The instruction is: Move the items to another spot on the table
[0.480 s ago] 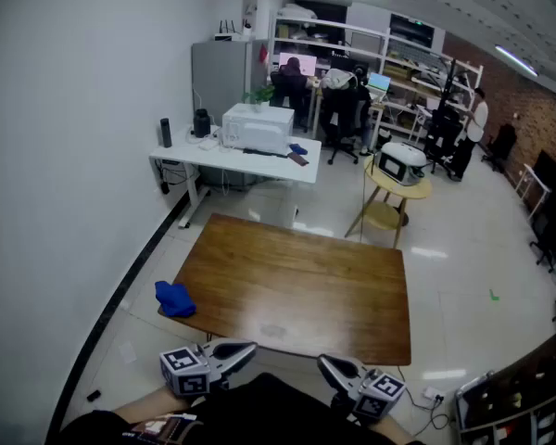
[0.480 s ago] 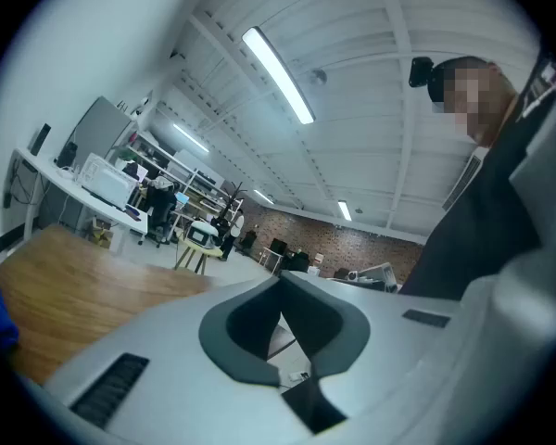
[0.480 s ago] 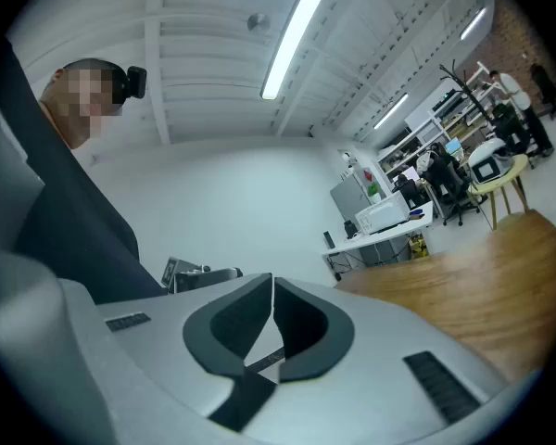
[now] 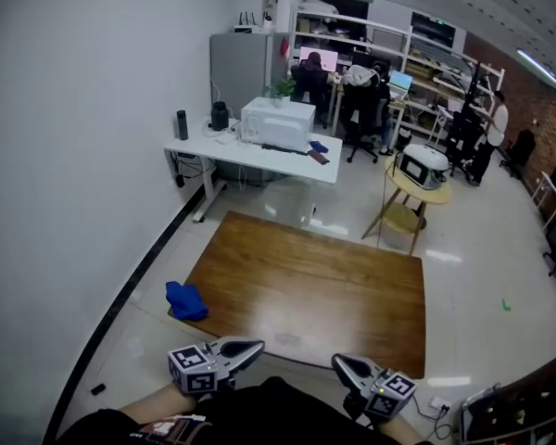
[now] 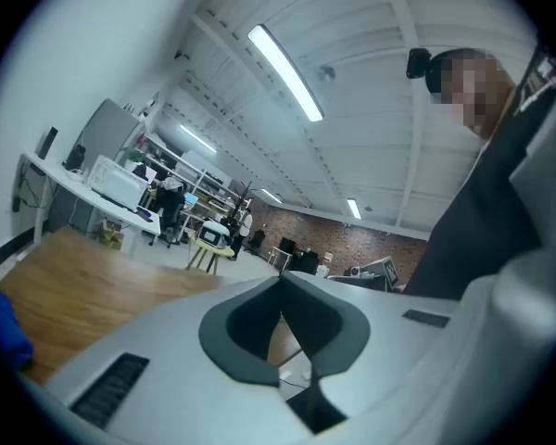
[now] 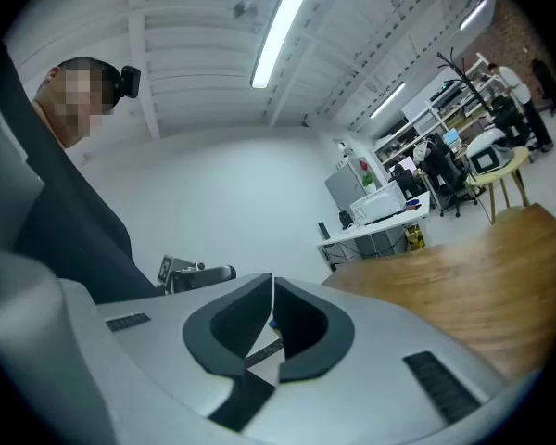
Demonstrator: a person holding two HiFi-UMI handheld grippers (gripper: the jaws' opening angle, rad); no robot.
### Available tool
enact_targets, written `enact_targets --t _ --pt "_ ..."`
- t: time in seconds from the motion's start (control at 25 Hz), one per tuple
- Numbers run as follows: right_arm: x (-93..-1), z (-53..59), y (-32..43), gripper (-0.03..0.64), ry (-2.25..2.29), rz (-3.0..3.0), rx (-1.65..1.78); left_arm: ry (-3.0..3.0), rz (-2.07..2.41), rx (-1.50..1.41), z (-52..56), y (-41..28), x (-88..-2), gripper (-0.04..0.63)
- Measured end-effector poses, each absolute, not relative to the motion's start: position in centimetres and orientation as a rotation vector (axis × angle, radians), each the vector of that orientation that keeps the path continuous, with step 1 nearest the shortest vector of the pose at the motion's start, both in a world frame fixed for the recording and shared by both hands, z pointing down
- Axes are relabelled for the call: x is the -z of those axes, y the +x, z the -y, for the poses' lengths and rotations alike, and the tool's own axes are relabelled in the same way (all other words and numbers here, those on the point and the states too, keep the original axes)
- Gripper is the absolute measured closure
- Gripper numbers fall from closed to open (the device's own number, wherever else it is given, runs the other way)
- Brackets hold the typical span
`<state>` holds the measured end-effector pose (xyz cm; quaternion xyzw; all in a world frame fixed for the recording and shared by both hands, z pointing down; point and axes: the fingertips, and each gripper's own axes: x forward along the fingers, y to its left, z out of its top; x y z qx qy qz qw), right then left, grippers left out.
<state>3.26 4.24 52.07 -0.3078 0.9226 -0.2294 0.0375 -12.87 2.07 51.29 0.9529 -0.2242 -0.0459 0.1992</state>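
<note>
A crumpled blue cloth (image 4: pixel 185 300) lies on the near left corner of the brown wooden table (image 4: pixel 315 286); it also shows as a blue blur (image 5: pixel 2 327) at the left edge of the left gripper view. My left gripper (image 4: pixel 258 348) is held close to my body just short of the table's near edge, jaws shut, nothing in them. My right gripper (image 4: pixel 338 363) hangs beside it on the right, also shut and empty. Both point inward toward each other. In the gripper views the left gripper (image 5: pixel 280 286) and right gripper (image 6: pixel 271 284) show closed dark pads.
A white desk (image 4: pixel 250 152) with a microwave (image 4: pixel 278 121) stands beyond the table. A small round yellow table (image 4: pixel 415 193) with an appliance is at the back right. Shelves, chairs and people fill the far room. A white wall runs along the left.
The head view has shifted slightly, so the table and grippers sit a little further right and lower in frame. Both grippers stay shut and in the same stance.
</note>
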Motion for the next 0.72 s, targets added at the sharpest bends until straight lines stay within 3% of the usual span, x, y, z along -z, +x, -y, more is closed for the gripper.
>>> enact_targets --t 0.4,0.72 --pt "-54.2 7.1 -12.7 0.604 -0.978 -2.94 0.748 2.539 0.86 0.029 9.2 -33.1 -57.0 0.591" --pt "-56.3 13.2 -19.0 0.604 -0.758 -3.048 0.776 2.388 1.155 -0.104 15.8 -40.4 -62.5 0.591"
